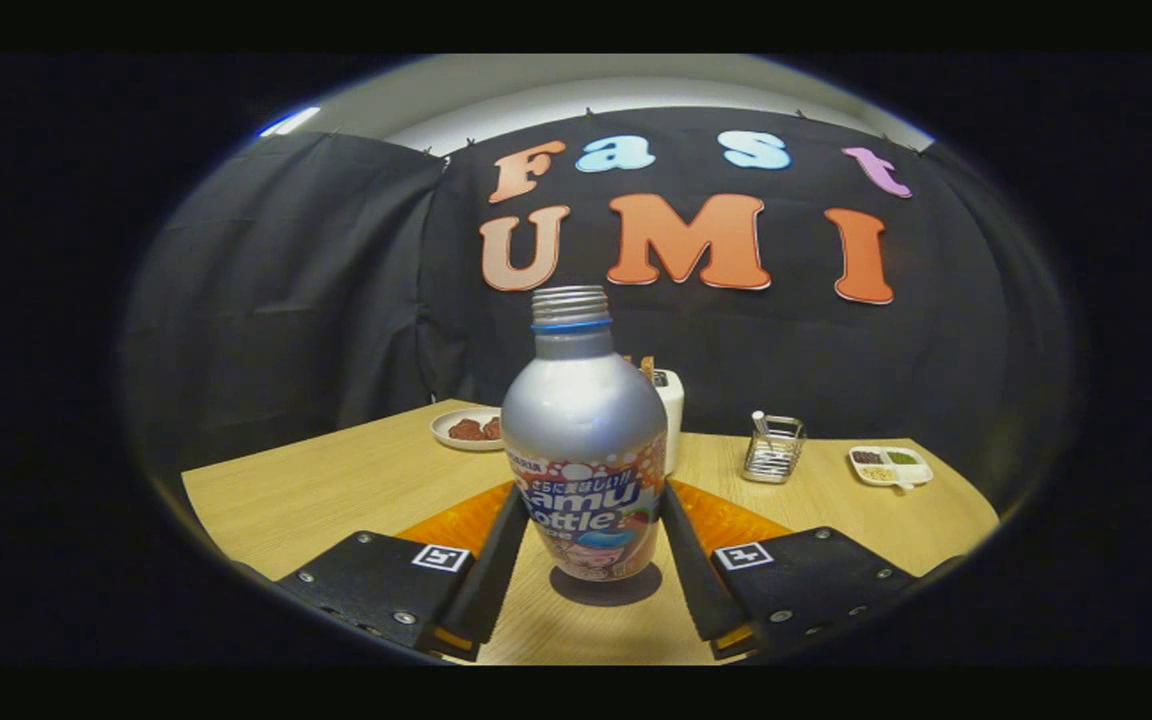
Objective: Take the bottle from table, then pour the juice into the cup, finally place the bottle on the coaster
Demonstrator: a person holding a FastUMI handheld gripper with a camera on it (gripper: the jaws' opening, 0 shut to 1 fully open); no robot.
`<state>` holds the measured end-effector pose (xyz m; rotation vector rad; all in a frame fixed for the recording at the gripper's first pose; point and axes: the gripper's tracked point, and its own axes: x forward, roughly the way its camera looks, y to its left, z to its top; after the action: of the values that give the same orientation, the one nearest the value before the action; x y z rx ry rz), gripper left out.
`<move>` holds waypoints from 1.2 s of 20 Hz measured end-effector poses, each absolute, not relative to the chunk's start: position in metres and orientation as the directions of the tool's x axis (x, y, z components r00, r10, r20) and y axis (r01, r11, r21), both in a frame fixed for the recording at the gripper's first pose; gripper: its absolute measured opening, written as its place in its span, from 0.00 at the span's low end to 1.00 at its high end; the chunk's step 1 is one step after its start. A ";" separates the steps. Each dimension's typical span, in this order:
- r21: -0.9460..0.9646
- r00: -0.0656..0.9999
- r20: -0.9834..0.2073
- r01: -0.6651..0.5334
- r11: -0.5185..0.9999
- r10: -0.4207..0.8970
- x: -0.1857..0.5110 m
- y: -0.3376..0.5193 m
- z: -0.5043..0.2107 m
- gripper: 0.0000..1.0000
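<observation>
A silver aluminium bottle (586, 420) with a colourful label and an open threaded neck stands upright between my fingers. My gripper (593, 495) is shut on it, the left finger (496, 560) and right finger (691, 560) pressing its lower sides. A dark shadow lies on the wood right under its base, so I cannot tell whether it rests on the table or hangs just above it. An orange coaster (736, 520) lies just beyond the fingers, partly hidden by them and the bottle. A white cup (673, 405) peeks out behind the bottle's right shoulder.
The wooden table (336, 480) carries a white plate of reddish food (466, 428) at the back left. A wire holder (774, 450) and a small divided dish (891, 465) sit at the back right. Black cloth walls close the booth behind.
</observation>
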<state>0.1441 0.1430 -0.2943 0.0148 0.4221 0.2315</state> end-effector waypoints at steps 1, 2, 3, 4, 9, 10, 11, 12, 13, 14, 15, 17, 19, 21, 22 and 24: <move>0.070 0.881 -0.417 -0.215 0.974 0.224 0.144 0.142 -0.302 0.74; 0.072 0.877 -0.427 -0.208 0.976 0.218 0.144 0.141 -0.309 0.74; 0.071 0.873 -0.437 -0.205 0.976 0.215 0.145 0.140 -0.315 0.74; 0.070 0.869 -0.445 -0.206 0.976 0.215 0.144 0.139 -0.320 0.74; 0.069 0.848 -0.484 -0.210 0.975 0.217 0.140 0.143 -0.345 0.74; 0.069 0.843 -0.491 -0.214 0.974 0.220 0.140 0.144 -0.349 0.74; 0.059 0.841 -0.498 -0.211 0.976 0.212 0.141 0.142 -0.353 0.74; 0.051 0.841 -0.501 -0.207 0.977 0.204 0.142 0.140 -0.356 0.74; 0.053 0.839 -0.506 -0.201 0.978 0.200 0.144 0.139 -0.360 0.74; 0.061 0.835 -0.513 -0.197 0.979 0.200 0.144 0.139 -0.363 0.74; 0.070 0.833 -0.515 -0.194 0.978 0.202 0.143 0.139 -0.365 0.74; 0.076 0.830 -0.520 -0.188 0.979 0.199 0.144 0.138 -0.370 0.74; 0.085 0.830 -0.520 -0.187 0.979 0.204 0.142 0.139 -0.372 0.74; 0.095 0.828 -0.521 -0.183 0.978 0.206 0.141 0.139 -0.372 0.74; 0.101 0.827 -0.522 -0.182 0.978 0.208 0.141 0.139 -0.372 0.75; 0.087 0.822 -0.533 -0.180 0.980 0.199 0.140 0.137 -0.374 0.80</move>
<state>0.1396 0.1367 -0.3741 0.0332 0.5706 0.2015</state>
